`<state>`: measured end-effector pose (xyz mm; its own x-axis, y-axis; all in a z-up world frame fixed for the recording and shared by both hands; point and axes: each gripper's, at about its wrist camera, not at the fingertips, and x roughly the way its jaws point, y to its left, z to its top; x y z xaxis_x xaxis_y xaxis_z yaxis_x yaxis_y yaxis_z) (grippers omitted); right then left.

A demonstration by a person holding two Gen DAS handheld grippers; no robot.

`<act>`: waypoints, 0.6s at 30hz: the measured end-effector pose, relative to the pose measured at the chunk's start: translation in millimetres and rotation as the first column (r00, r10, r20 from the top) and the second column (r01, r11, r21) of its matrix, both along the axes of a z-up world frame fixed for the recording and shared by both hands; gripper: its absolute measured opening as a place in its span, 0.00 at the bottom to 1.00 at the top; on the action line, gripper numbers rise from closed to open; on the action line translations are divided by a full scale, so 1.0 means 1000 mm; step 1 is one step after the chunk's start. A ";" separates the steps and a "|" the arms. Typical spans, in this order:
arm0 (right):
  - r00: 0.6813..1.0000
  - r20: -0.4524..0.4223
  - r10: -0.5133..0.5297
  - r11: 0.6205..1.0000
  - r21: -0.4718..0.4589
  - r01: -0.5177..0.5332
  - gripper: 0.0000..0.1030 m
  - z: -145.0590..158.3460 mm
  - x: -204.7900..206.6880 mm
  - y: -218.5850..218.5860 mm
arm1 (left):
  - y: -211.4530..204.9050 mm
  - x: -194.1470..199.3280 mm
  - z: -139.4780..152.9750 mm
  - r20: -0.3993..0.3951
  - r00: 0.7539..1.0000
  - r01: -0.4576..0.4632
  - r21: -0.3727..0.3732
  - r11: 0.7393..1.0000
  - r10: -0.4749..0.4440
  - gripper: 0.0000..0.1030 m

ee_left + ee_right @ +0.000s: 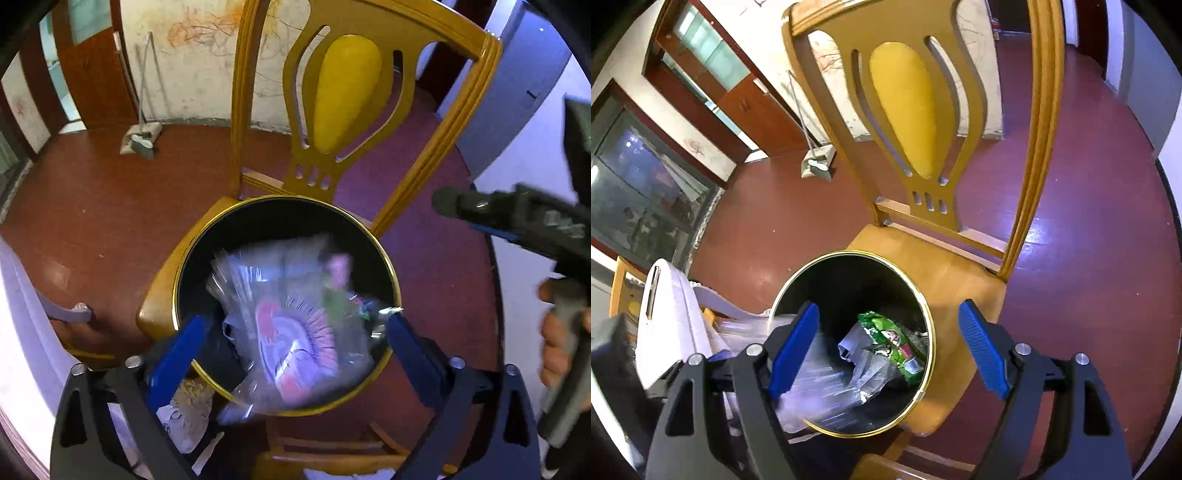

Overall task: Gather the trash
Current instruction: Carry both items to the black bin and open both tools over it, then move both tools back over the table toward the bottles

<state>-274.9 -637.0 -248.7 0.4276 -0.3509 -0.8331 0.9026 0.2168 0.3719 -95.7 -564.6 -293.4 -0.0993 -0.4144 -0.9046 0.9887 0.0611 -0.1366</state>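
A black trash bin (373,236) with a gold rim stands on the seat of a yellow wooden chair (351,103), whose tall back with a yellow oval pad rises on the far side of it. Both grippers point steeply down at the bin's mouth.

The left gripper (291,332) has its blue-padded jaws spread wide, one at each side of the bin's near rim. Between and below them a clear plastic wrapper (291,332) with a pink and red print shows blurred over the bin's opening; the pads do not press on it. To the right in the left wrist view, a hand (561,339) grasps the handle of the right gripper.

The right gripper (890,354) is also spread, with nothing pinched between its pads. Below it, inside the bin, lies a green snack packet (894,339) among crumpled clear wrappers (860,369). A blurred clear plastic sheet (809,391) hangs over the bin's near left rim, just beside the gripper's left pad.

To the left of the chair stands a white piece of furniture (668,317). A broom with its dustpan (818,162) leans on the scribbled far wall, on a dark red floor (1089,206).
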 end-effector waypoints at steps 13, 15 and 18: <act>0.992 0.082 0.091 0.991 -0.104 -0.082 0.76 0.045 0.037 0.018 | 0.051 0.028 0.051 0.063 0.995 -0.065 -0.125 0.990 0.074 0.94; 0.987 0.101 0.122 0.986 -0.126 -0.109 0.76 0.055 0.046 0.024 | 0.073 0.044 0.066 0.072 0.990 -0.109 -0.171 0.979 0.123 0.94; 0.968 0.142 0.207 0.968 -0.174 -0.181 0.76 0.075 0.070 0.044 | 0.124 0.069 0.094 0.102 0.973 -0.179 -0.233 0.956 0.208 0.94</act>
<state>-204.4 -593.4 -173.5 0.6217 -0.3701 -0.6903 0.7702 0.4494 0.4526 -26.8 -440.6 -199.7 0.1100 -0.6054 -0.7883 0.9709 0.2352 -0.0452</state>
